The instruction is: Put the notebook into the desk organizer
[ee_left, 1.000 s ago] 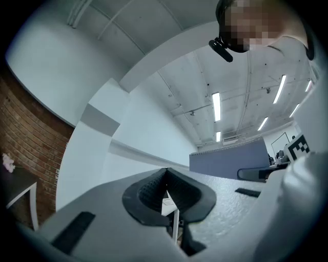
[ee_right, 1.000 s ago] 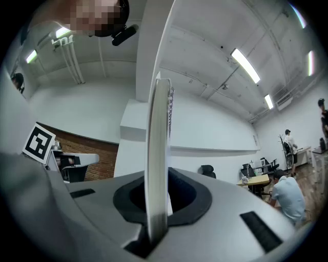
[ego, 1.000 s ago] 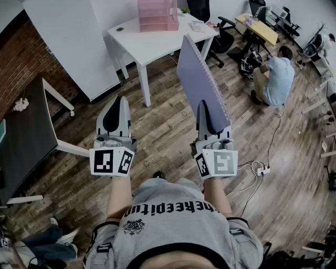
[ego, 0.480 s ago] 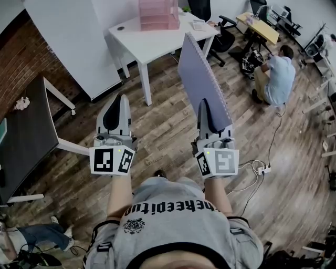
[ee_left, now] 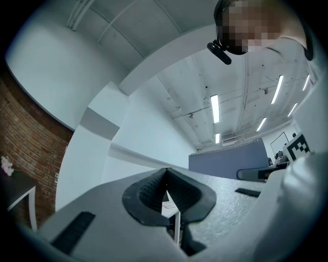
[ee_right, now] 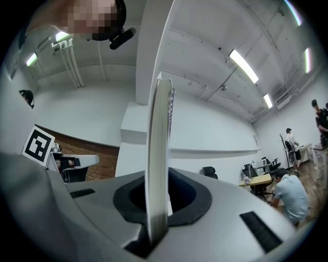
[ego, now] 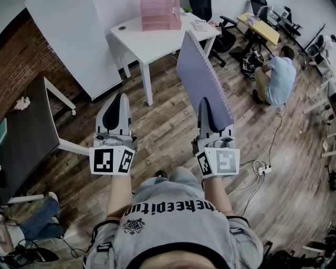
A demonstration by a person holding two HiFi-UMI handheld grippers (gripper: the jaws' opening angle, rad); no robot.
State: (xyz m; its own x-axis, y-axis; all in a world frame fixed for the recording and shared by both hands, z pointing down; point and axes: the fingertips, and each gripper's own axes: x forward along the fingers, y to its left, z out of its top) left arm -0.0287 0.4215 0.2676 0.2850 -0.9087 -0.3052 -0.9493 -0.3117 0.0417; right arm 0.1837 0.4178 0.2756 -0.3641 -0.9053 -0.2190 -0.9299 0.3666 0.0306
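Observation:
My right gripper (ego: 206,111) is shut on the lower edge of a grey-purple spiral notebook (ego: 202,79), which stands upright and leans away over the wooden floor. In the right gripper view the notebook's edge (ee_right: 158,143) rises straight up between the pads of the right gripper (ee_right: 163,202). The left gripper (ego: 116,109) hangs beside it at the same height, shut with nothing in it; in its own view the left gripper (ee_left: 166,179) has its pads together. A pink desk organizer (ego: 159,13) stands on a white table (ego: 152,47) ahead, well beyond both grippers.
A black desk (ego: 23,131) stands at the left. A person (ego: 275,76) crouches on the floor at the right, near an office chair (ego: 223,34). A power strip with cable (ego: 260,169) lies on the floor by my right side. Someone's leg (ego: 39,220) shows at lower left.
Both grippers and the notebook have stayed almost where they were. The leg at the lower left has moved up and to the right.

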